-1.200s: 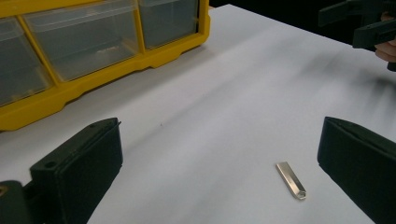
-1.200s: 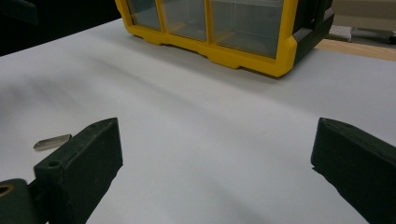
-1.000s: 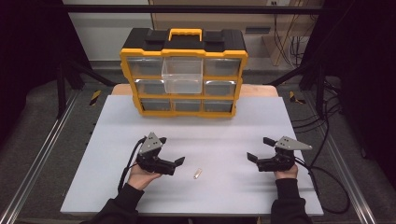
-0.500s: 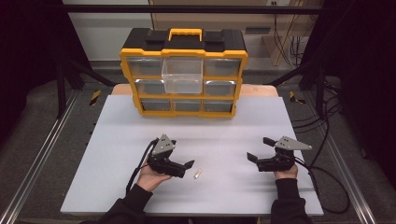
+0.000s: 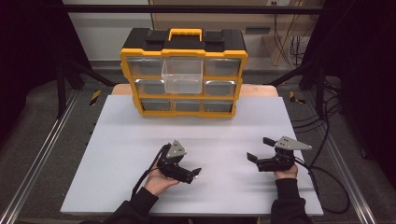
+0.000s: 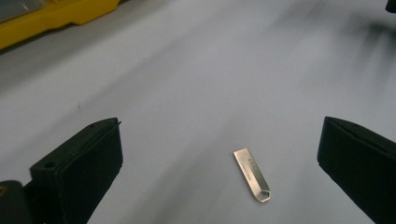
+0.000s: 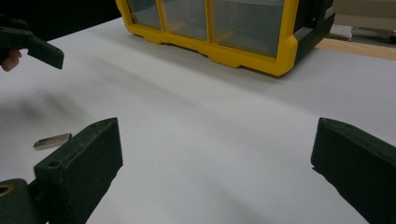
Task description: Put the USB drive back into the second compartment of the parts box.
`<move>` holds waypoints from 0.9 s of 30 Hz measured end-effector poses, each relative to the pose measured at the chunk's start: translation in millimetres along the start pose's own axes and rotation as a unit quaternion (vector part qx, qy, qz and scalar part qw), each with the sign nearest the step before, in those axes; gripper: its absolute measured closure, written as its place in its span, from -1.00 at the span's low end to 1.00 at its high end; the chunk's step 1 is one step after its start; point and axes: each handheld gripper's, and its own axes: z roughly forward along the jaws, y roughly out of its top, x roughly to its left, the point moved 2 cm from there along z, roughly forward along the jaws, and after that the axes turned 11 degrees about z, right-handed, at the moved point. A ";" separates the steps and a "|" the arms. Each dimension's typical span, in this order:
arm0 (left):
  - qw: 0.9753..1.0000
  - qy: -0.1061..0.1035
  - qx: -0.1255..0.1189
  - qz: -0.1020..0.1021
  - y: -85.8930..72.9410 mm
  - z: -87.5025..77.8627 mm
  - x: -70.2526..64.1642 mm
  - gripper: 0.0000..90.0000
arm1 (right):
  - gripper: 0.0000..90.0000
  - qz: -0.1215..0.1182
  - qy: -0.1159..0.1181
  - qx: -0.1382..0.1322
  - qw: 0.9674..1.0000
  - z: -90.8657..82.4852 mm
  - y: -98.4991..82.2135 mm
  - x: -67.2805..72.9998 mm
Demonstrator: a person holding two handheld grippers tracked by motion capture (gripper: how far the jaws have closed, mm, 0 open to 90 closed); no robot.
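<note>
On the white table (image 5: 121, 154), near the middle of its near edge, the left claw (image 6: 219, 149) is held low by a hand (image 5: 156, 181) and its two black jaws stand wide apart, with nothing between them touching. In the left gripper view a small flat silver metal stick with a hexagonal hole at one end (image 6: 252, 174) lies flat on the table surface in the gap between these jaws, closer to the jaw at the right side of that view and not touching either of them. In the right gripper view the same silver stick (image 7: 52, 140) lies beside the jaw at the left side of that view, partly hidden behind it, and the left claw hangs above it at some distance. The right claw (image 5: 258, 150) is held over the table near the right part of the near edge, well apart from the left claw; its jaws are also wide apart and hold nothing. At the far edge of the table stands a yellow and black plastic organizer box with clear drawers (image 5: 183, 74). One clear plastic drawer (image 5: 182, 74) in the top row, in the middle, is pulled out toward the person.
</note>
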 end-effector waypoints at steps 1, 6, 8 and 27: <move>1.000 -0.003 0.003 0.000 -0.5 1.7 -0.6 -1.00 | -0.94 0.000 0.000 0.000 1.000 0.0 0.0 0.0; 1.000 -0.009 0.022 0.000 -3.7 8.6 -2.4 -0.97 | -0.94 0.001 0.000 0.001 1.000 0.4 -0.2 0.2; 0.999 -0.015 0.029 0.000 -4.8 11.6 -4.3 -0.95 | -0.94 0.001 0.000 0.001 1.000 0.3 -0.1 0.1; 0.996 -0.040 0.084 0.012 -8.9 25.6 -16.6 -0.32 | -0.94 0.000 0.001 0.001 1.000 0.6 -0.2 0.0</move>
